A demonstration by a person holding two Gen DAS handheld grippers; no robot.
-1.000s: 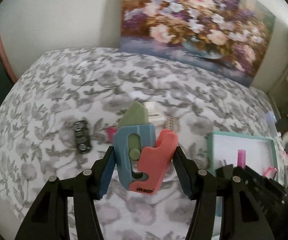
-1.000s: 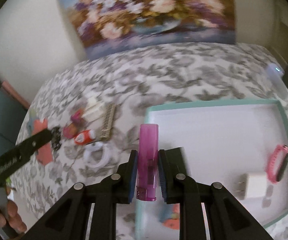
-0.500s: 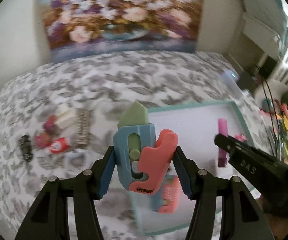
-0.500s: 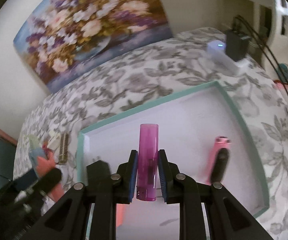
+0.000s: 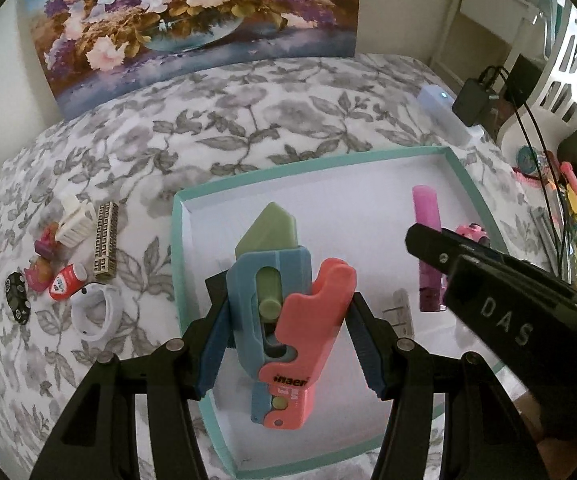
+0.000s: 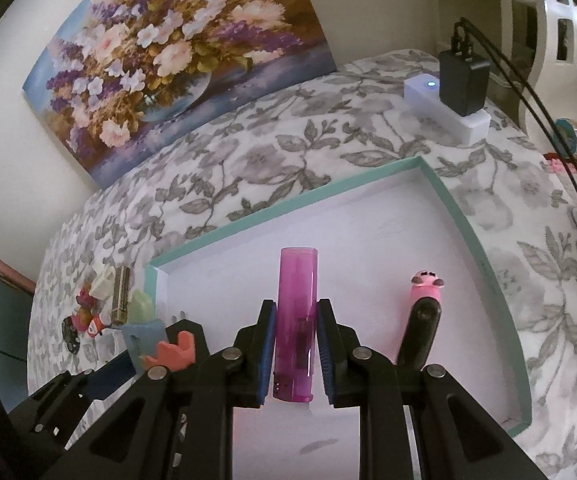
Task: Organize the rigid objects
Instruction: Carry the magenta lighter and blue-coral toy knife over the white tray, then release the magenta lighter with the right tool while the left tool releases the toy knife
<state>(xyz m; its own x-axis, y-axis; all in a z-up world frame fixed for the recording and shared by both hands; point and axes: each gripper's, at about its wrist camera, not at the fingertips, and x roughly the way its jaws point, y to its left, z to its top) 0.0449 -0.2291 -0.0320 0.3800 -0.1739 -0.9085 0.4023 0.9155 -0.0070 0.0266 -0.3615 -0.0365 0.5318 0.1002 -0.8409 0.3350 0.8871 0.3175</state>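
Note:
My left gripper [image 5: 288, 316] is shut on a toy cutter [image 5: 280, 280] with a blue body, a red handle piece and a green blade. It hangs over the left half of the white tray with the teal rim [image 5: 176, 264]. My right gripper [image 6: 296, 308] is shut on a purple lighter [image 6: 298, 276], held over the tray's middle. The lighter [image 5: 424, 216] also shows at the right of the left wrist view. A pink and black piece [image 6: 424, 300] and a white plug [image 5: 400, 312] lie in the tray. A red and blue piece [image 5: 284, 408] lies under the toy.
Left of the tray on the flowered bedspread lie a white clip [image 5: 74, 220], a gold patterned bar [image 5: 104, 248], a small red bottle [image 5: 64, 282], a white ring [image 5: 96, 312] and a black item [image 5: 16, 298]. A white power strip [image 6: 440, 112] with a black adapter sits beyond the tray.
Both grippers have moved right, away from the loose pile, and now hang over the tray. Each keeps its grip, the left on the toy cutter and the right on the lighter.

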